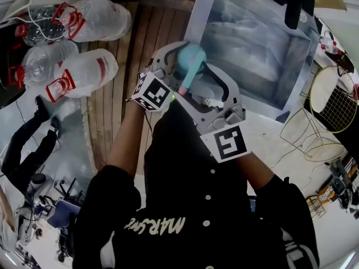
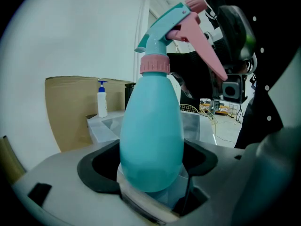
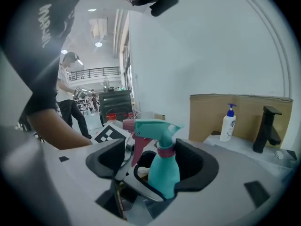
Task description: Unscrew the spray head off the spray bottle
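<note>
A teal spray bottle (image 2: 150,135) with a pink collar (image 2: 154,65) and a teal spray head with a pink trigger (image 2: 181,20) is held upright in the air. My left gripper (image 2: 151,166) is shut on the bottle's lower body. In the right gripper view the bottle (image 3: 165,171) stands between the black pads of my right gripper (image 3: 153,161), which is open, with a clear gap on the trigger side. From the head view both grippers meet around the bottle (image 1: 190,60): left gripper (image 1: 178,66), right gripper (image 1: 206,91).
Several large water jugs (image 1: 84,72) lie at the left on wooden slats (image 1: 126,105). A steel sink (image 1: 252,43) sits ahead, with a soap pump bottle (image 3: 227,123), a black tap (image 3: 265,128) and cardboard (image 3: 244,108). A wire basket (image 1: 331,102) is at the right.
</note>
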